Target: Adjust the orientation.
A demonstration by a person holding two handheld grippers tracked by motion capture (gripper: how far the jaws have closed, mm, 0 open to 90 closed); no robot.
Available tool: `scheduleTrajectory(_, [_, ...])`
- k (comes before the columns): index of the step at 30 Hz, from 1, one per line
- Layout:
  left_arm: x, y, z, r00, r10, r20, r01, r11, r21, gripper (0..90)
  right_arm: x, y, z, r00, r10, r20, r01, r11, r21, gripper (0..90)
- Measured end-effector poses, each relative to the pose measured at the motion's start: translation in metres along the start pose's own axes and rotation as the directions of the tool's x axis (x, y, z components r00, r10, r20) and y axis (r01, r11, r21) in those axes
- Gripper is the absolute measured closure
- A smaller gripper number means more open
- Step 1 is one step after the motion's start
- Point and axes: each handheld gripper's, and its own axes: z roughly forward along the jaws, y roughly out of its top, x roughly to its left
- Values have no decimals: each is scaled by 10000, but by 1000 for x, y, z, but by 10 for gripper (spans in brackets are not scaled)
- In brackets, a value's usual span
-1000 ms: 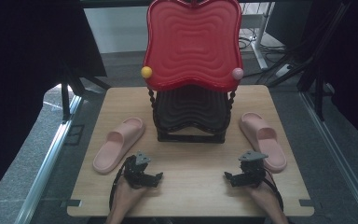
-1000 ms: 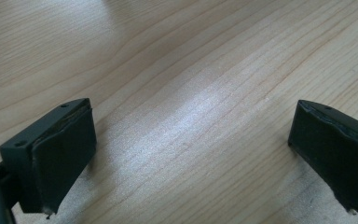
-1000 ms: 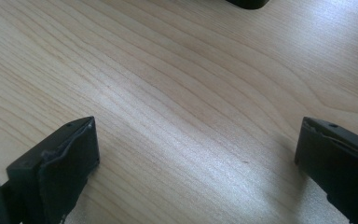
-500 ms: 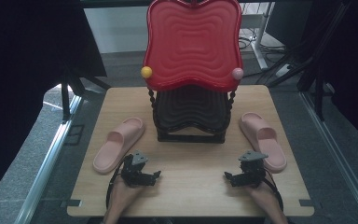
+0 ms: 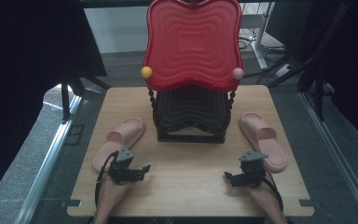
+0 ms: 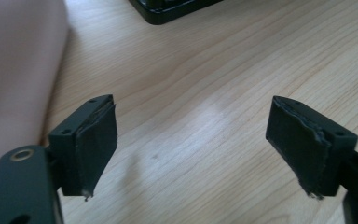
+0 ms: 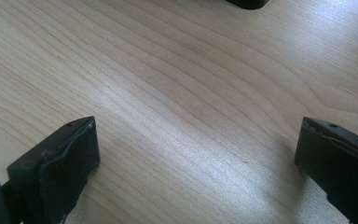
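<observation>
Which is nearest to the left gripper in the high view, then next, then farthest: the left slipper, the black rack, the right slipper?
From the left gripper:
1. Left slipper, just beside it on its left.
2. Black rack, table centre.
3. Right slipper, far right side.

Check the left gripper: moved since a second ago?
No. The left gripper sits at the same spot beside the left pink slipper.

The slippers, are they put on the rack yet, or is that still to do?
Not yet. Both pink slippers still lie on the table: the left slipper and the right slipper, either side of the rack. Nothing is in hand: the left gripper and right gripper are open and hold nothing. If the rack is the goal, everything is left.
</observation>
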Motion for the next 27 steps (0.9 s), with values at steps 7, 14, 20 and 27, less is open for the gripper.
scheduleTrajectory(7, [15, -4, -15, 9996, -165, -246, 164, 9999, -34, 207, 0, 0, 0, 10000, 2, 0, -2, 10000, 0, 0])
scheduleTrajectory(14, [32, -6, -29, 9981, -370, -485, 366, 9993, -90, 234, 0, 0, 0, 10000, 5, -2, -5, 10000, -1, 0])
scheduleTrajectory(20, [51, -8, -40, 9943, -762, -739, 746, 9969, -238, 254, 0, 0, 0, 10000, 5, -2, -5, 10000, -3, 0])
scheduleTrajectory(27, [74, -11, -49, 9879, -1267, -897, 1228, 9912, -487, 309, 0, 0, 0, 10000, 18, 2, -18, 10000, 7, 0])
